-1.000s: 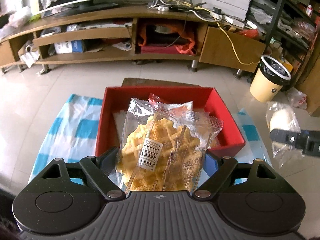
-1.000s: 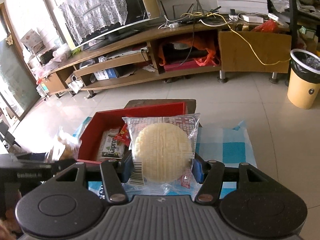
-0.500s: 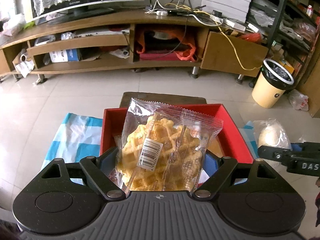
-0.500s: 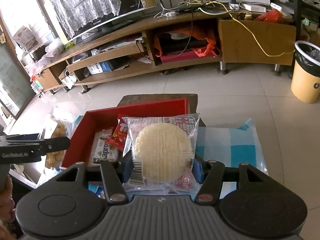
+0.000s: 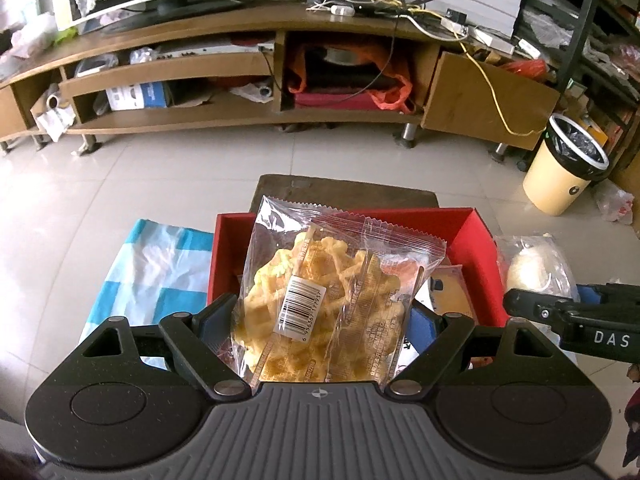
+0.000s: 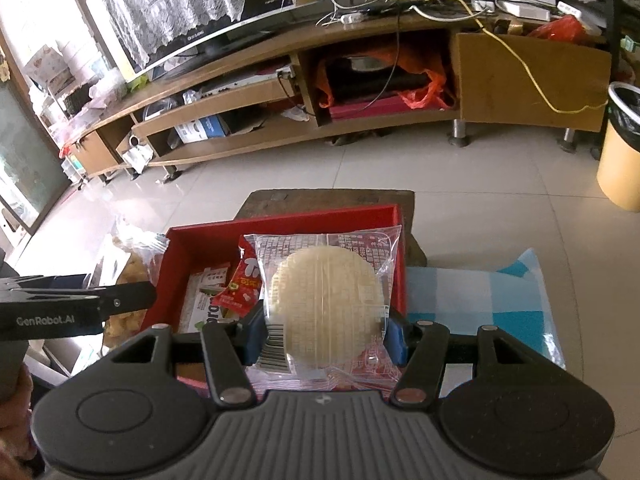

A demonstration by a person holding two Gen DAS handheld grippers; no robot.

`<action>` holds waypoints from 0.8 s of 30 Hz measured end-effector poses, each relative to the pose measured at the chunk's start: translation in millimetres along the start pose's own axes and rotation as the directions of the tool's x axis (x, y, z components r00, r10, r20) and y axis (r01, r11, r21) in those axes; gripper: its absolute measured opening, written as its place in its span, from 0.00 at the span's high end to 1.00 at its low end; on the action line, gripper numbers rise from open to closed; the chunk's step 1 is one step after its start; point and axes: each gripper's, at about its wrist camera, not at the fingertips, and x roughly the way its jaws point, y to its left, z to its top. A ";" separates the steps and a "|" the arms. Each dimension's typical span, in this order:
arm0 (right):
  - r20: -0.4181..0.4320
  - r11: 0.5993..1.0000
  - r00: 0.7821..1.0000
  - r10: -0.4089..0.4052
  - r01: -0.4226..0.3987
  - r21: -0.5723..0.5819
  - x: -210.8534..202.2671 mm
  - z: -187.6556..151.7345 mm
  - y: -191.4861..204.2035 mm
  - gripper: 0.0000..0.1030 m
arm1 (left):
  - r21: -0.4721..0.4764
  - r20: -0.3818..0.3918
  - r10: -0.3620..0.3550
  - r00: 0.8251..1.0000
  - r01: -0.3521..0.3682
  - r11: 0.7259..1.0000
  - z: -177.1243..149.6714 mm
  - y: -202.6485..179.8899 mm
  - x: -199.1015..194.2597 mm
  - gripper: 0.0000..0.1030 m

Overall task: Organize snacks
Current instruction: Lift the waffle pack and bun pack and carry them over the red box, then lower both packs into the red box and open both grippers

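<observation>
My left gripper (image 5: 320,316) is shut on a clear packet of yellow waffle crisps (image 5: 316,308), held upright above the near side of the red box (image 5: 472,236). In the right wrist view my right gripper (image 6: 326,330) is shut on a clear packet with a round pale rice cracker (image 6: 324,300), over the right part of the red box (image 6: 184,244). Inside the box lie a red sachet (image 6: 240,284) and a white-green packet (image 6: 204,304). The right gripper's arm (image 5: 580,320) shows at the right edge of the left wrist view; the left gripper's finger (image 6: 80,304) shows at the left of the right wrist view.
The box rests on a blue-and-white checked cloth (image 5: 152,268) over a low brown stool (image 5: 344,188). Beyond lie a tiled floor, a long wooden TV cabinet (image 5: 248,112) and a yellow bin (image 5: 564,168).
Both grippers have moved nearer over the red box with their packets still held; the box has slid lower and toward the right in the left wrist view. Jaw widths are unchanged.
</observation>
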 end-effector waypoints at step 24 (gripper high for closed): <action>-0.057 0.999 0.998 -0.033 0.033 -0.008 38.0 2.4 3.9 0.47 | 0.043 -0.033 0.090 0.995 -0.089 0.995 -0.8 -7.6 26.8 0.14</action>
